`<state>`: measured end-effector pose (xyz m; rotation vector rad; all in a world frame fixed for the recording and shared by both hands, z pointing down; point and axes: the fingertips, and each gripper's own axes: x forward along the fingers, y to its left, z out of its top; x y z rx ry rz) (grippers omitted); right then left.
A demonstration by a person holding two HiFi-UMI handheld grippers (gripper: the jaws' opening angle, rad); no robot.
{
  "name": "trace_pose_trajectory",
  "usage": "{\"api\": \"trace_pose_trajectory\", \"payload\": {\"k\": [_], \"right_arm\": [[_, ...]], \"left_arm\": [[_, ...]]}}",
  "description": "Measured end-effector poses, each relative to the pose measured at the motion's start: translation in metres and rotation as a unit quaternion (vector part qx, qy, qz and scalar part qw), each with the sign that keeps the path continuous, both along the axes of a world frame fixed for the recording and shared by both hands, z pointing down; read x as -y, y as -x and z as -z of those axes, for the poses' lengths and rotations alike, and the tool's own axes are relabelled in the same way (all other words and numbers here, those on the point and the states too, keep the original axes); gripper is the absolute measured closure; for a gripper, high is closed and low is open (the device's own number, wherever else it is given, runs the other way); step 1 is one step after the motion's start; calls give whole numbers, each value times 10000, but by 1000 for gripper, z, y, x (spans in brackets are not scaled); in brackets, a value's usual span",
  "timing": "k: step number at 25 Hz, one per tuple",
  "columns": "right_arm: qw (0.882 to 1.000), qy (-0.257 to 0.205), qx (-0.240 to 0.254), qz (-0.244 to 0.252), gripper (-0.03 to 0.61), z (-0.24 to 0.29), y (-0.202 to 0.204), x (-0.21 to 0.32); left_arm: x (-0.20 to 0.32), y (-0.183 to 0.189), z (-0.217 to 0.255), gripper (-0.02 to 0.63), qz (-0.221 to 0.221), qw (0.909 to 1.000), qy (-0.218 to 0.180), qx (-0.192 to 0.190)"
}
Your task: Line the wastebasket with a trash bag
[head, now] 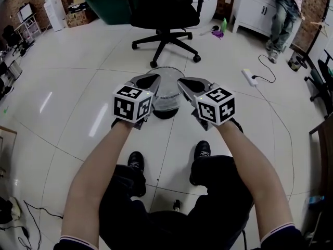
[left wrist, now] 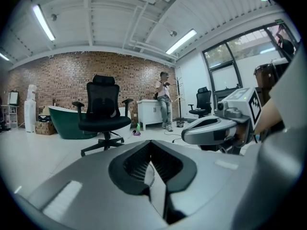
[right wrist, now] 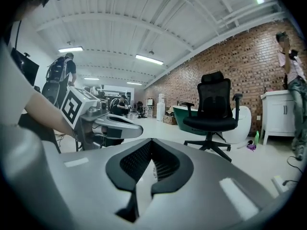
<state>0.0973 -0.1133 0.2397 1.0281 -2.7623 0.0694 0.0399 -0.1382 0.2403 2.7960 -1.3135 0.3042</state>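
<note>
Both grippers are held side by side just over the wastebasket [head: 166,70], which is parked on the white floor [head: 78,92] between the person's shoes and a black office chair [head: 165,14]. The left gripper [head: 150,81] is clamped shut with a thin pale strip of the trash bag [head: 166,94] pinched in its jaws. Same deal on the right gripper [head: 186,82]. Clear film can be seen across the basket's mouth.
</note>
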Motion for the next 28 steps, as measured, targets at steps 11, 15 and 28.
{"api": "trace_pose_trajectory", "payload": {"k": [11, 15, 28], "right_arm": [[10000, 1, -33, -28, 578, 0, 6, -13], [10000, -27, -44, -37, 577, 2, 6, -18], [10000, -81, -58, -1, 578, 5, 9, -22]], "left_arm": [[-16, 10, -5, 601, -20, 10000, 11, 29], [-19, 10, -3, 601, -38, 10000, 0, 11], [-20, 10, -2, 601, -62, 10000, -23, 23]]}}
